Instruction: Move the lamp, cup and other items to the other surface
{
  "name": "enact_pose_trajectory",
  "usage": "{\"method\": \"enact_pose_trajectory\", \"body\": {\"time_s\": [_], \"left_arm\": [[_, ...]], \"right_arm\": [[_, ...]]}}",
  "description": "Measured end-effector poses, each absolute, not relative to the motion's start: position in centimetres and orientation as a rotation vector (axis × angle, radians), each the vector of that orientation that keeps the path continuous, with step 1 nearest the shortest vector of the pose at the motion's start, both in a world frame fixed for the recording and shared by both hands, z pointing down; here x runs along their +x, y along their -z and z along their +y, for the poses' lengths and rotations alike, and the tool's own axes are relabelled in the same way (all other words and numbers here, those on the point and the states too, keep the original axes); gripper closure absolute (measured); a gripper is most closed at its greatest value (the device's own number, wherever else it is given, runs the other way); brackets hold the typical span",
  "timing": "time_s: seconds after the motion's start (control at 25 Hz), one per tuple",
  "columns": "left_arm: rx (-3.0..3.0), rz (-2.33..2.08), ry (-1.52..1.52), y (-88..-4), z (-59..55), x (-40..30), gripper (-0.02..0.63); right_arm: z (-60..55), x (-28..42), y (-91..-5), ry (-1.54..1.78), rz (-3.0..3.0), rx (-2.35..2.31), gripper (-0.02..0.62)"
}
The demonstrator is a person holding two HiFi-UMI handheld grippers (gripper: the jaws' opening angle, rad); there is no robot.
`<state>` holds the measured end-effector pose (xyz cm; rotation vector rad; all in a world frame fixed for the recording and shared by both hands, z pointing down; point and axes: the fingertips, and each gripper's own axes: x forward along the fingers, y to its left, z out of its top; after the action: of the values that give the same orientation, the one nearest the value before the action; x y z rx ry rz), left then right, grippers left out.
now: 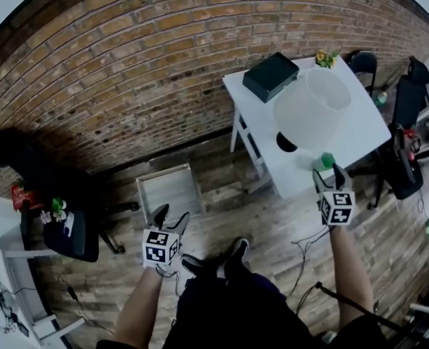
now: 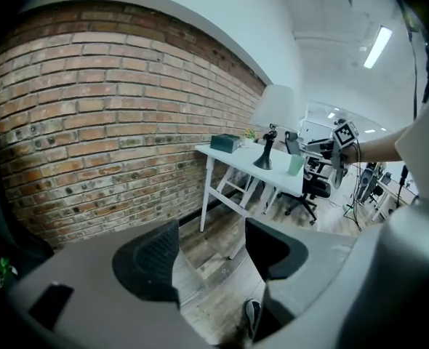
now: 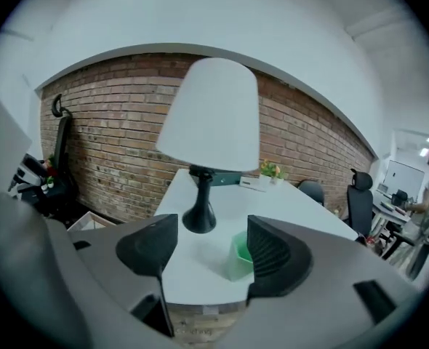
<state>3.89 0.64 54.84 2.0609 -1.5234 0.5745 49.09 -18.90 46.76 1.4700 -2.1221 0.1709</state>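
Standing on the desk [image 1: 360,133]: lamp [image 1: 310,107], cup [image 1: 327,160] sitting just beside its base, nearer the front edge; lying behind, toward the wall [image 1: 127,64]: box [image 1: 270,76] and plant [image 1: 325,58].

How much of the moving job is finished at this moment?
Nothing looks moved: lamp, green cup, dark box and plant stand on the white table. The right gripper, jaws open, points at the cup, holding nothing; the left gripper is empty too. Everything is left.
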Motion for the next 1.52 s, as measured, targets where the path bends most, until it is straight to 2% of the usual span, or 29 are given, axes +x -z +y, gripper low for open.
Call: {"method": "enact_pose_trajectory", "body": {"time_s": [0.52,0.76,0.96,1.52], "left_arm": [[1.864,-1.702,-0.517,-55.9,13.8,-13.6,0.328],[1.859,-1.678,-0.523,-58.3,18.6,-17.0,0.328],[1.859,-1.658,-0.528,-62.5,18.8,-17.1,0.328],[1.518,-1.779,-0.470,-83.3,15.9,-17.9,0.328]], "right_arm": [[-10.0,16.5,-50.5,-0.020,-2.369,0.924,0.293],[-4.7,5.4,-53.8,0.011,-2.397,0.700,0.293],[-1.8,1.3,-57.6,-0.035,-2.402,0.585,0.295],[0.2,-0.5,-76.4,-0.161,-2.291,0.326,0.302]]}}
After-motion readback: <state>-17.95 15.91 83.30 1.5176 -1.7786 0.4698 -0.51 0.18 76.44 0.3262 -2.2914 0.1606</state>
